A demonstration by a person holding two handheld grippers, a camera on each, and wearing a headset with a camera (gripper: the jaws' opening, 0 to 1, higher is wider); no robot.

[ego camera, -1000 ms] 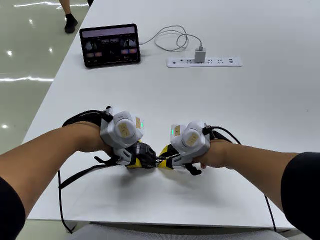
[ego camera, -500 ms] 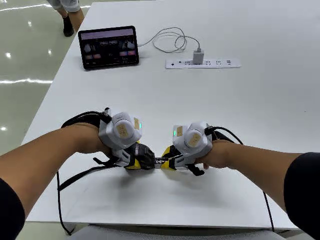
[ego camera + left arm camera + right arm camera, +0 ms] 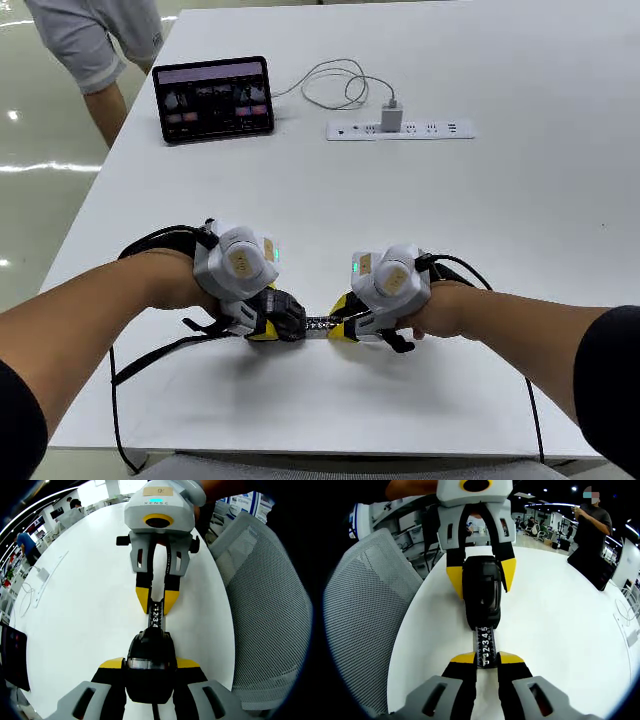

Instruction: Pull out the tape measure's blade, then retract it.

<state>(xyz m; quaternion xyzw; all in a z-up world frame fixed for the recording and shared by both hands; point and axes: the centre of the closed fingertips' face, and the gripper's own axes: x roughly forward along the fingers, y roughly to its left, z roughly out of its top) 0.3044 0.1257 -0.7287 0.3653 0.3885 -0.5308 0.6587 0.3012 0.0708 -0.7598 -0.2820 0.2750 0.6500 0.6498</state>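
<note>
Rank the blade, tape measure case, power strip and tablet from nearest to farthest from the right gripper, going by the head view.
1. blade: pinched by the right gripper.
2. case: just to its left, held by the left gripper.
3. power strip: far ahead, slightly right.
4. tablet: far ahead, well to the left.

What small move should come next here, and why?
Probably draw the right gripper away from the left gripper: its jaws pinch the white numbered blade, and just a short stretch is out of the black tape measure case that the left clamps.
</note>
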